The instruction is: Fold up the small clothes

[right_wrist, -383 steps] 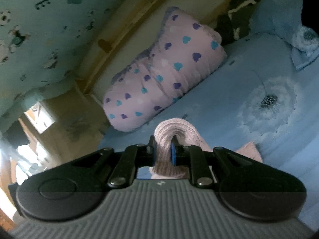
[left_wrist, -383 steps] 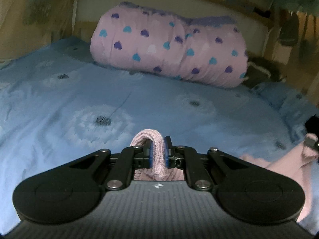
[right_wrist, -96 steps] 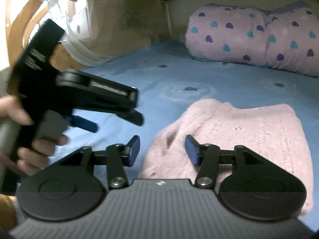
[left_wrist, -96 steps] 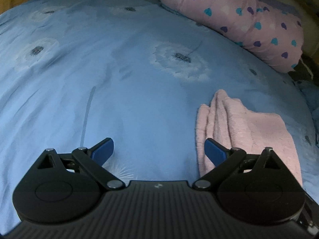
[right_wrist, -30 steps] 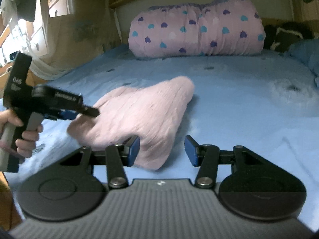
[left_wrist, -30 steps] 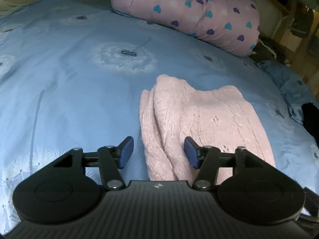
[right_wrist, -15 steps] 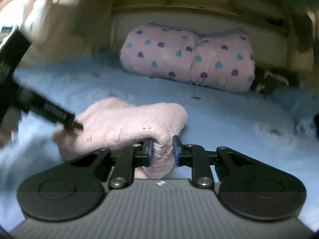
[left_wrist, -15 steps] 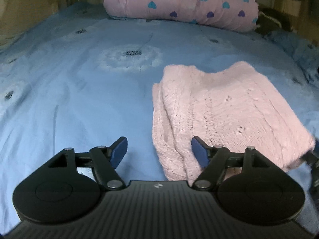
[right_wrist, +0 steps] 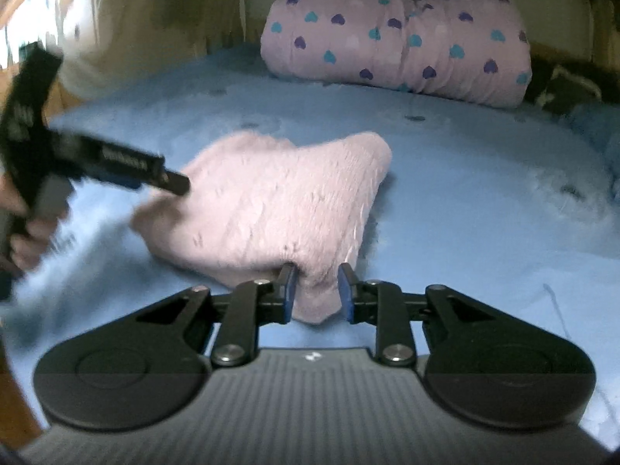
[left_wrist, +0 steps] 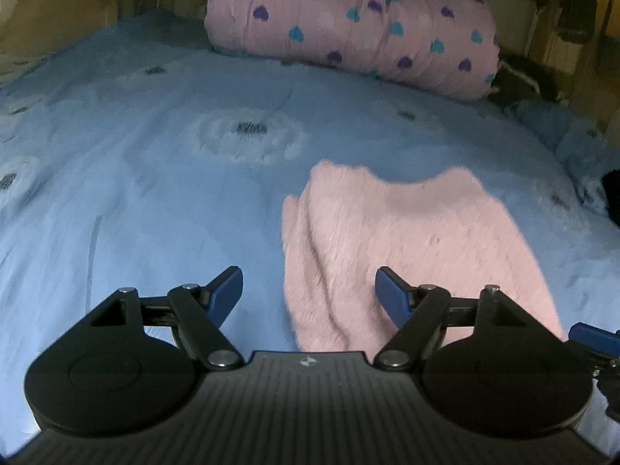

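pink knit garment [left_wrist: 407, 240] lying folded on blue dandelion-print bedsheet [left_wrist: 155, 178], mid-bed, toward the right edge, well short of the head end. no containers anywhere in view.

left gripper [left_wrist: 309, 290]: released, jaws spread wide and just been opening; garment's layered left edge lies between the blue pads [left_wrist: 226, 290] but neither pad presses on it. seen from the right wrist, same left gripper [right_wrist: 170, 184] tipped at the garment's left side, gripped by a hand [right_wrist: 23, 240]; badly motion-blurred there.

right gripper [right_wrist: 316, 290]: jaws narrow, near corner of garment [right_wrist: 279, 209] between them, pads close against the knit on both sides; jaws just opened a little after clamping, so likely grasping the corner still, though blur makes contact hard to confirm. from the left wrist only one blue pad of the right gripper [left_wrist: 591, 335] pokes in at the frame's right edge, rest cut off.

rolled pink quilt with hearts [left_wrist: 348, 27] along the head end of the bed, against the headboard. dark bundle [left_wrist: 519, 81] beside the quilt's right end, too dim to identify. black thing [left_wrist: 612, 201] at right edge of bed, cropped by frame.
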A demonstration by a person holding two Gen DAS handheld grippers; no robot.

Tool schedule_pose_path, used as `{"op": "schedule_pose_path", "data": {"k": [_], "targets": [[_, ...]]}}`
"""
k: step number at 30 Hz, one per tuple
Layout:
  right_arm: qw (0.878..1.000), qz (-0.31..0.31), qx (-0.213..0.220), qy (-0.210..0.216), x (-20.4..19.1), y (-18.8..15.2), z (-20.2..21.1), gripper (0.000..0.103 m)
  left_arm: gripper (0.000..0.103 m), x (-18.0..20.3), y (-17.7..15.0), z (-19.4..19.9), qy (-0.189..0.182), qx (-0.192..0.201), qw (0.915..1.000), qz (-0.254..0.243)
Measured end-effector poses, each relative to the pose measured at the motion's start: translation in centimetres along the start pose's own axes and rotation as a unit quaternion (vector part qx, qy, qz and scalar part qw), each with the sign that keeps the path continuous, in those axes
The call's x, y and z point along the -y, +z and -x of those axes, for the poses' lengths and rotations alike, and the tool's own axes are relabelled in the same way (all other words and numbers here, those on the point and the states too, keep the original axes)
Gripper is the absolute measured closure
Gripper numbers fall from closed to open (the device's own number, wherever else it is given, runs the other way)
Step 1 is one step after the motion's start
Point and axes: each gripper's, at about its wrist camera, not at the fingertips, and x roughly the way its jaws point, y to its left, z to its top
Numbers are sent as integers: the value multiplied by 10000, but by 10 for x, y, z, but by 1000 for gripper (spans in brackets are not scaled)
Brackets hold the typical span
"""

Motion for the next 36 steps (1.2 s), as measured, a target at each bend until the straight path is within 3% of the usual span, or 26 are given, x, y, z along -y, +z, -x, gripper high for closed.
{"op": "schedule_pose_path", "data": {"k": [1, 5, 7, 19, 23, 28, 36], "targets": [[9999, -124, 43, 79, 4, 3, 1, 73, 23, 1, 1, -1, -19, 20, 10000, 29], [9978, -539, 372, 93, 19, 13, -3, 41, 16, 2, 5, -8, -111, -38, 9997, 231], [9958, -767, 457, 202, 27, 17, -9, 34, 14, 1, 5, -13, -171, -158, 9993, 298], [9768, -1906, -195, 957, 62, 19, -73, 32, 7, -18, 3, -41, -440, -767, 9913, 977], [9731, -2003, -356, 1085, 66, 17, -88, 23, 6, -17, 4, -43, -429, -779, 9914, 963], [9622, -2271, -508, 1416, 75, 12, -104, 20, 5, -15, 2, -44, -404, -760, 9922, 897], [9554, -2404, -418, 1663, 83, 5, -108, 17, 4, -14, 0, -45, -364, -723, 9931, 845]]}}
